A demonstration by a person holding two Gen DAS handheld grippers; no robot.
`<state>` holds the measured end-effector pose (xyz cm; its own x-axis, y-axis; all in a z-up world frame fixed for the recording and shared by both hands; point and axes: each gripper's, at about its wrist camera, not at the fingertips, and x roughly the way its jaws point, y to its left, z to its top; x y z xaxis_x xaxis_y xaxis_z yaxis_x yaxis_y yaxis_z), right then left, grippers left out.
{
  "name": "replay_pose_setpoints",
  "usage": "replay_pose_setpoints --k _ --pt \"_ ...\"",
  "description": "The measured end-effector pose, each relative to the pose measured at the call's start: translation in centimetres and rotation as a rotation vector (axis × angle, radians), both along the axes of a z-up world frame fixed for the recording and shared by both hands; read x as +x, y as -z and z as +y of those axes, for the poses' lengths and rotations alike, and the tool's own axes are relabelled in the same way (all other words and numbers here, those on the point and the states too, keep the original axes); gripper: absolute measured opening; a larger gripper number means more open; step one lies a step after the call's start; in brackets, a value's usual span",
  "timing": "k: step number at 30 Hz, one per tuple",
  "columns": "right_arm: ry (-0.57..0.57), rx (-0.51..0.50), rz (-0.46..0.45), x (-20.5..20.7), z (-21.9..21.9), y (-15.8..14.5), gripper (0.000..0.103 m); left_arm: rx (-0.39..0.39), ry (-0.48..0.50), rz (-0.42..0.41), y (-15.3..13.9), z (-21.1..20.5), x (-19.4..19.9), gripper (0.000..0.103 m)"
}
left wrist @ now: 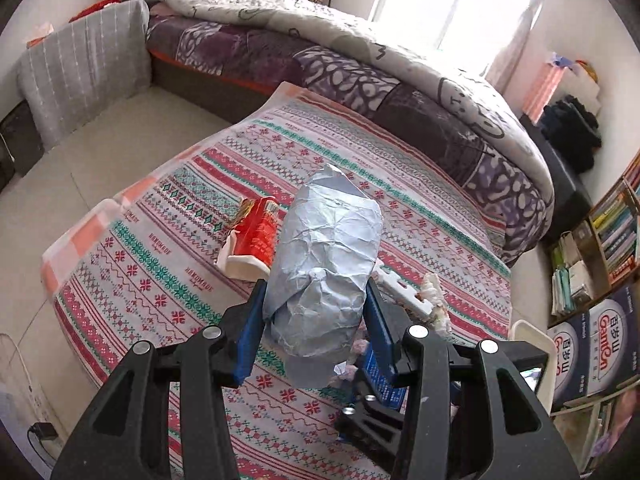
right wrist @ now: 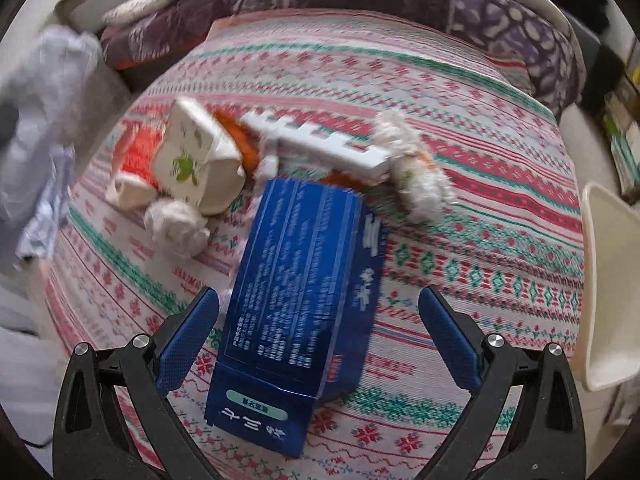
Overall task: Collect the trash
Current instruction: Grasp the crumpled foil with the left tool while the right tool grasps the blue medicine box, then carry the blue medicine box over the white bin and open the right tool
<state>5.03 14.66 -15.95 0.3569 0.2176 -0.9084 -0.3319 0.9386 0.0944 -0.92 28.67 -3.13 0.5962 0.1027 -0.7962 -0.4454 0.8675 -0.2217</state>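
In the left wrist view my left gripper [left wrist: 316,300] is shut on a crumpled pale blue paper wad [left wrist: 324,248], held up above the patterned cloth [left wrist: 160,280]. A red and white carton [left wrist: 254,240] lies on the cloth behind it. The right wrist view shows my right gripper [right wrist: 318,300] open, one finger on each side of a dark blue box [right wrist: 300,300] lying on the cloth; neither pad touches it. Beyond the box lie a white carton with green print [right wrist: 196,160], a tissue ball [right wrist: 176,228], a white plastic strip [right wrist: 320,140] and a fluffy white wad [right wrist: 416,176].
A white bin [right wrist: 608,280] stands at the cloth's right edge, also the white bin [left wrist: 532,356] in the left wrist view. A bed [left wrist: 360,72] with a purple cover runs behind the cloth. Bookshelves [left wrist: 612,232] and boxes fill the right side. A grey cushion [left wrist: 84,72] leans at the far left.
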Motion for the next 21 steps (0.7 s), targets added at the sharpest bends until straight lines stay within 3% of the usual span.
replay_pose_setpoints --k 3,6,10,15,21 --pt "-0.010 -0.015 0.020 -0.1 0.1 0.9 0.095 -0.003 0.002 0.005 0.1 0.3 -0.1 0.047" --pt "-0.023 0.025 0.061 -0.1 -0.3 1.0 0.076 -0.008 -0.003 0.004 0.1 0.4 -0.2 0.047" --pt "-0.045 0.035 0.009 -0.6 -0.6 -0.1 0.061 -0.011 -0.011 0.005 0.2 0.6 -0.2 0.047" --pt "-0.037 0.098 0.001 -0.6 -1.6 -1.4 0.056 -0.004 -0.009 0.007 0.3 0.3 -0.1 0.047" --pt "-0.025 0.145 -0.091 -0.5 -2.9 -4.3 0.055 0.028 0.006 0.003 0.2 -0.9 0.4 0.047"
